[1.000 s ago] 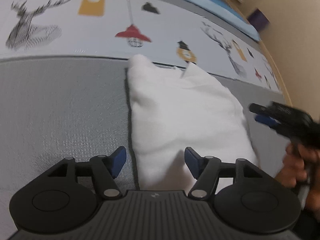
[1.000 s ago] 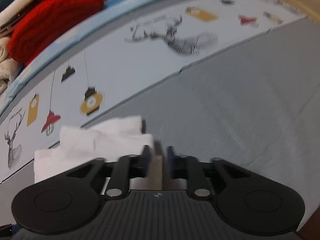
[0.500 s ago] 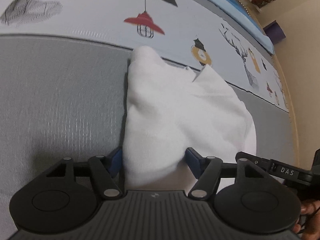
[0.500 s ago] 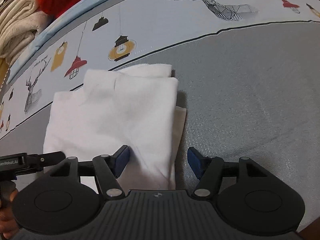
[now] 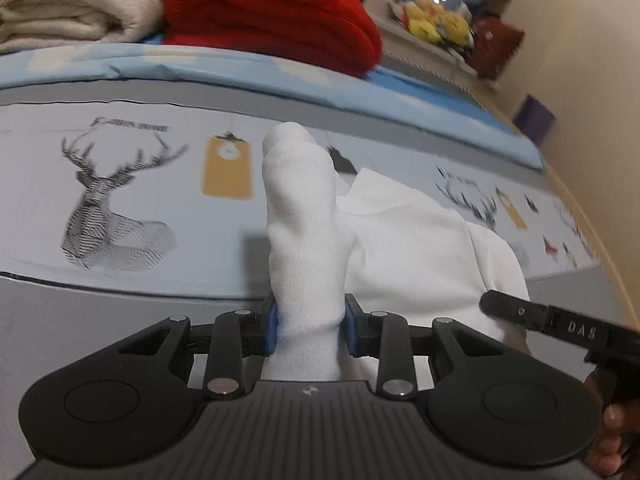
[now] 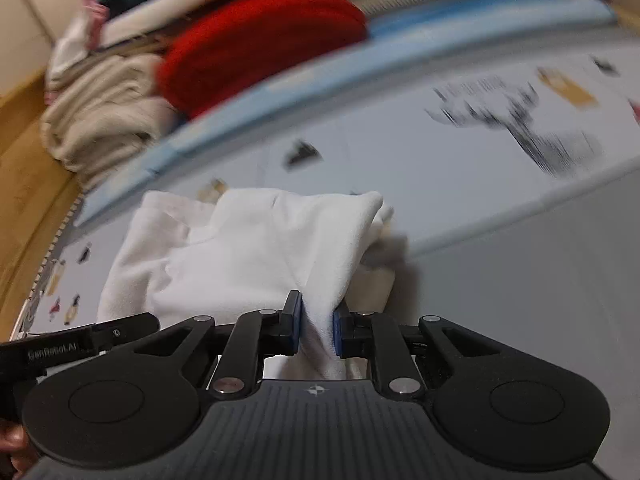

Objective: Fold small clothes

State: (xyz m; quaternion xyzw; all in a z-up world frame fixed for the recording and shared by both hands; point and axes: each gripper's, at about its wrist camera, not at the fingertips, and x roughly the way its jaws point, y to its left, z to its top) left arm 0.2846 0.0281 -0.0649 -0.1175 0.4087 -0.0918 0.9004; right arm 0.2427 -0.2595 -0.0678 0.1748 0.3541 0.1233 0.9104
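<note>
A small white garment (image 5: 412, 248) lies partly folded on the grey and printed mat. My left gripper (image 5: 308, 326) is shut on a bunched near edge of it, and the cloth stands up in a thick fold (image 5: 300, 208) ahead of the fingers. My right gripper (image 6: 316, 328) is shut on the other near edge of the white garment (image 6: 248, 256), which is lifted and drapes away to the left. The right gripper's black finger (image 5: 532, 316) shows at the right of the left wrist view.
The printed mat with deer and lamp drawings (image 5: 112, 216) runs behind the garment. A red folded blanket (image 5: 272, 12) and a cream one (image 5: 68, 4) are stacked beyond the blue mat edge (image 5: 280, 72). A beige wall (image 5: 592, 60) stands at the right.
Both grippers have closed on the garment's near edge and lifted it off the mat. Both views have tilted up, so the stacked blankets are now in sight.
</note>
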